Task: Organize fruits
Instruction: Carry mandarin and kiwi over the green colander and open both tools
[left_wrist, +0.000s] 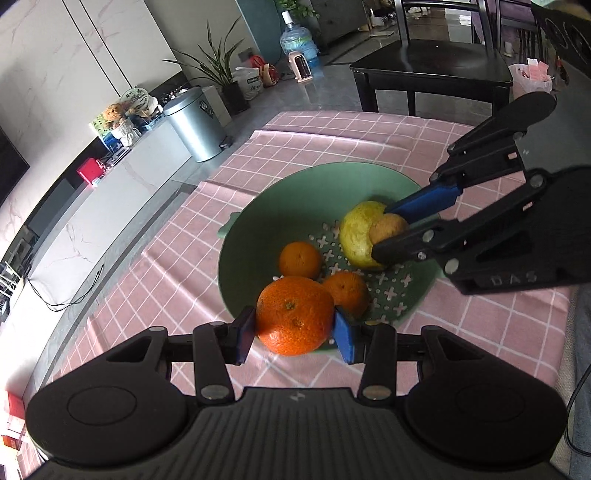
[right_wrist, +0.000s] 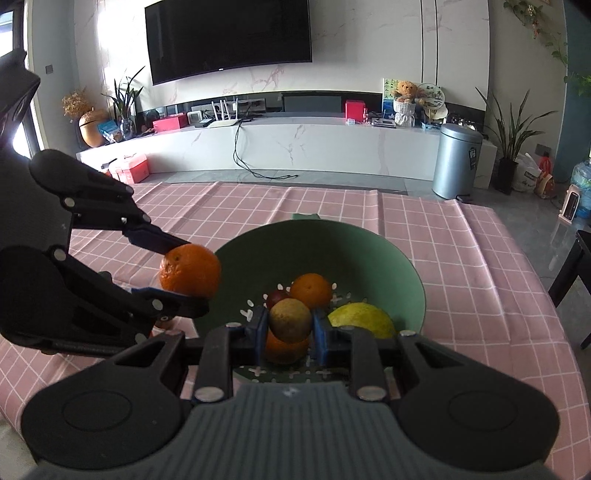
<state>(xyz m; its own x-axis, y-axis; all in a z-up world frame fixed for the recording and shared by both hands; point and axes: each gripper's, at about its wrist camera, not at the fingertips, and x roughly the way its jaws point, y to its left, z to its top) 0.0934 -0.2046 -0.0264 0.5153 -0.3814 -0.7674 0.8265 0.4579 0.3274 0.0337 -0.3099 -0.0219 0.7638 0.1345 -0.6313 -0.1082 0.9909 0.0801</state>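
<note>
A green perforated bowl (left_wrist: 258, 206) (right_wrist: 369, 251) stands on the pink checked tablecloth. Inside lie a yellow fruit (left_wrist: 351, 236) (right_wrist: 362, 319), two small oranges (left_wrist: 300, 259) (left_wrist: 347, 291) and a dark red fruit (right_wrist: 277, 297). My left gripper (left_wrist: 295, 334) (right_wrist: 192, 275) is shut on a large orange (left_wrist: 295, 314) (right_wrist: 190, 271), which hangs at the bowl's rim. My right gripper (right_wrist: 290, 325) (left_wrist: 384, 230) is shut on a small brownish-yellow fruit (right_wrist: 290, 319) (left_wrist: 388, 229), held over the bowl's inside, just above the fruits there.
The tablecloth (left_wrist: 166, 280) covers the table around the bowl. A black chair (left_wrist: 432, 70) stands past the table's far edge. On the floor beyond are a silver bin (right_wrist: 456, 162), potted plants and a white TV cabinet (right_wrist: 295, 144).
</note>
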